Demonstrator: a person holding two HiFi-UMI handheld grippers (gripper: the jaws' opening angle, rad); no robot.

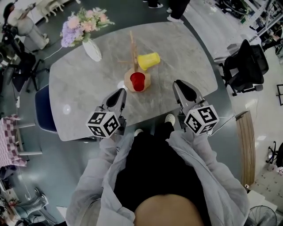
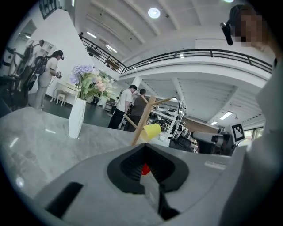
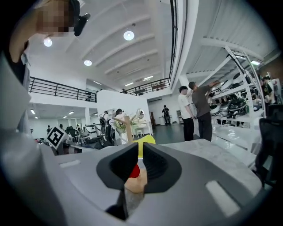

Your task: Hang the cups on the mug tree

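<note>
Holding flowers [image 1: 84,24], a vase [image 1: 92,49] stands near the mug tree [image 1: 132,48].

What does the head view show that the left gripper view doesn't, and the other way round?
Only the head view: the blue chair tucked at the table's left side, and the person's shoes below the near edge.

Only the left gripper view: two people standing beyond the table, a balcony railing and a ceiling lamp.

Both: the marble table, the vase of flowers, the mug tree, the yellow cup hanging on it and the red cup at its foot.
</note>
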